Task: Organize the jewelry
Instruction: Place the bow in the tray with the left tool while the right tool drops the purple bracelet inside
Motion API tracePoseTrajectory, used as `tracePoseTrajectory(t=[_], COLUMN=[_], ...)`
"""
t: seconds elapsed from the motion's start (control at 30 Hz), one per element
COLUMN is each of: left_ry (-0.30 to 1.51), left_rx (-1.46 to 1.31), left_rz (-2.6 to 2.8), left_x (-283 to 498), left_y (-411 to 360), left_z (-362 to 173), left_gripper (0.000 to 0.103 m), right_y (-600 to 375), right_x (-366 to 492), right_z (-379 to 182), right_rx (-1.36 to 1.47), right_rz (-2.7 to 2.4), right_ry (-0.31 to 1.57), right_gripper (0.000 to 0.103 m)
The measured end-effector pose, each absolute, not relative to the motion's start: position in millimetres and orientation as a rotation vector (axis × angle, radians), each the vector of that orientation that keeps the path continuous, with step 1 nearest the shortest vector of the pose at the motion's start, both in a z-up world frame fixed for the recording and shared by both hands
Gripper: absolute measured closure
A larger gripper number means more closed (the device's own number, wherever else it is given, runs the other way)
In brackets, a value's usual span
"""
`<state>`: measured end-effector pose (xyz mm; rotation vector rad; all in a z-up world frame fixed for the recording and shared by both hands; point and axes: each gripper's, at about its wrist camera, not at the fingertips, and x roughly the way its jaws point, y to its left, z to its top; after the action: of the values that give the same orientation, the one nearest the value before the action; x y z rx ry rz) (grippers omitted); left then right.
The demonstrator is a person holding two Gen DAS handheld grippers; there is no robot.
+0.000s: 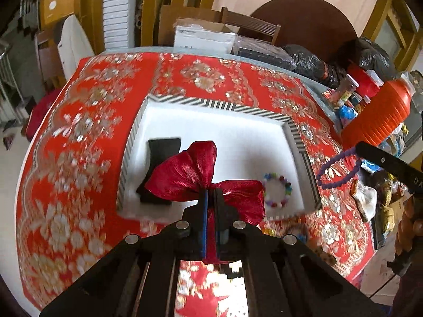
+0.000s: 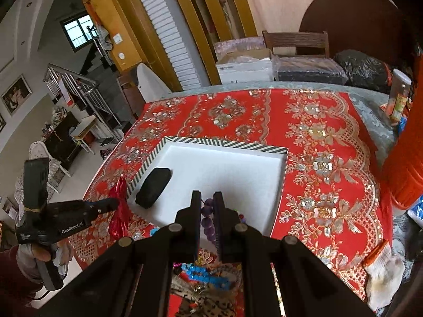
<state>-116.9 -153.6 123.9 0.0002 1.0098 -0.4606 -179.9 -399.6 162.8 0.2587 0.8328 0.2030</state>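
Clamped in the left gripper (image 1: 210,194), a shiny red ribbon bow (image 1: 195,177) hangs above the white striped-rim tray (image 1: 211,104); the right gripper (image 2: 206,200) pinches a purple bead necklace (image 2: 207,218). Tray already holds a black case (image 2: 153,187) and multicoloured bead bracelet (image 1: 277,190); loose trinkets on the desk (image 2: 330,137) likely remain.

You get soft, even daylight; a window (image 2: 78,32) glows far left. The left view smears with motion blur across the red cloth (image 1: 79,137). Fisheye bending curves every edge, and the corners go black.
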Motion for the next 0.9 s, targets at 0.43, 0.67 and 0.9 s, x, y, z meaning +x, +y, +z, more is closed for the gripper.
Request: tracePoseTrajectory(t=[0.43,0.67,0.9], left_ry=[1.048,1.081,1.121], left_rx=[0.071,0.088,0.106], left_rz=[-0.476,-0.477,-0.470], left_x=[-60,-26,6], left_y=[-184,-195,-210], left_z=[102,85,61], left_gripper=[0.103,0.103,0.103], right_y=[-392,-390,-422], right_x=[-126,-96,-72], right_z=[136,115,61], right_rx=[0.286,0.341,0.381], right_rz=[0.172,0.169,0.031], right_ry=[0.894,0.925,1.048], right_gripper=[0.094,0.094,0.094])
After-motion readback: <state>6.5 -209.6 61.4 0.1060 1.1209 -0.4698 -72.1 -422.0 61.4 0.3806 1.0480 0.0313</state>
